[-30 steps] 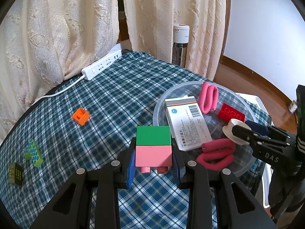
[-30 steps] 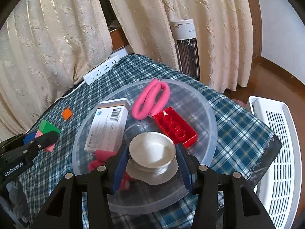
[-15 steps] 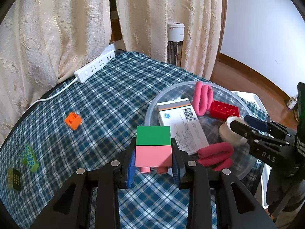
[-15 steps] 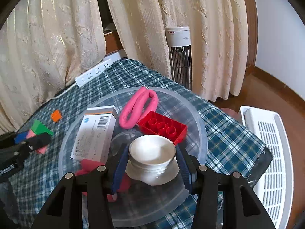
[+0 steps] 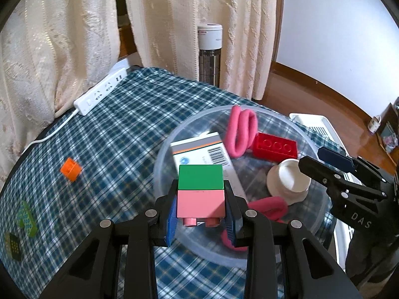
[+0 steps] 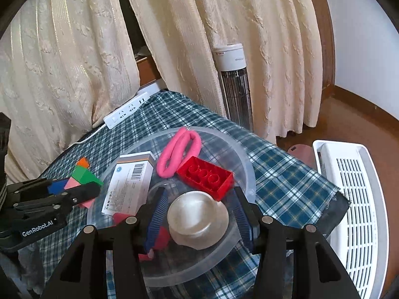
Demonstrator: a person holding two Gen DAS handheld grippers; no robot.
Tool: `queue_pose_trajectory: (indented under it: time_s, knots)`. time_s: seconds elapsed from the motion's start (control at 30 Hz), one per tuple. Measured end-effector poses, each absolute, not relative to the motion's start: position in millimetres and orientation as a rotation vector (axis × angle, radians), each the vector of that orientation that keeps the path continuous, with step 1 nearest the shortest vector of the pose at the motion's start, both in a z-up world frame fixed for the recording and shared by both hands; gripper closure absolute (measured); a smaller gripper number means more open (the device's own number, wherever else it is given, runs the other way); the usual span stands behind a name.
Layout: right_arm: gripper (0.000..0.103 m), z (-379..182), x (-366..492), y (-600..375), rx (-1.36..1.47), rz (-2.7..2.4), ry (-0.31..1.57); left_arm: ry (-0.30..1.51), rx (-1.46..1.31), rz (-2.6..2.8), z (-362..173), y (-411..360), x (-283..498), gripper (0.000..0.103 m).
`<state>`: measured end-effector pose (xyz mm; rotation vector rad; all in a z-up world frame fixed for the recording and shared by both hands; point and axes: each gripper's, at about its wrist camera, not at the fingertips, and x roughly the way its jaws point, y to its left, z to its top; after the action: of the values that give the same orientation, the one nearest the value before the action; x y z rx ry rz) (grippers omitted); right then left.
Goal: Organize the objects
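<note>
Cream curtains (image 5: 74, 37) hang behind the plaid-covered worktop (image 5: 119, 129) in the left wrist view, where the left gripper (image 5: 200, 211) clamps a pink-and-green block stack (image 5: 200, 191), green on top, over the near rim of the clear round tub (image 5: 309, 139) at the worktop's right edge. From the right wrist, the tub holds a white box (image 6: 129, 182), pink loop (image 6: 178, 152), red brick (image 6: 205, 177) and white cup (image 6: 197, 220); the right gripper (image 6: 198, 220), jaws just opening, straddles the cup without pressing it.
</note>
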<state>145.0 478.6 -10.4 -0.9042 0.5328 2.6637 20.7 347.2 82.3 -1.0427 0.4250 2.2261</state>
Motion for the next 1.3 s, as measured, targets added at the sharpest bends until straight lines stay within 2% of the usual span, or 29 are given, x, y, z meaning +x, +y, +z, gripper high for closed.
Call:
queue_pose_trajectory:
  time_s: [0.53, 1.17, 1.3]
  knots:
    - [0.048, -8.5, 155.4, 498.1, -0.844, 2.645, 0.559, 0.451, -1.043, 2.129, 74.0, 396.6, 23.3, 0.07]
    - [0.048, -12.7, 154.7, 501.6, -0.854, 2.637, 0.571, 0.441, -1.072, 2.083, 64.4, 412.9, 22.0, 0.069]
    - [0.048, -12.3, 154.7, 500.8, -0.855, 2.636, 0.569, 0.426, -1.081, 2.082, 64.6, 412.1, 21.2, 0.059]
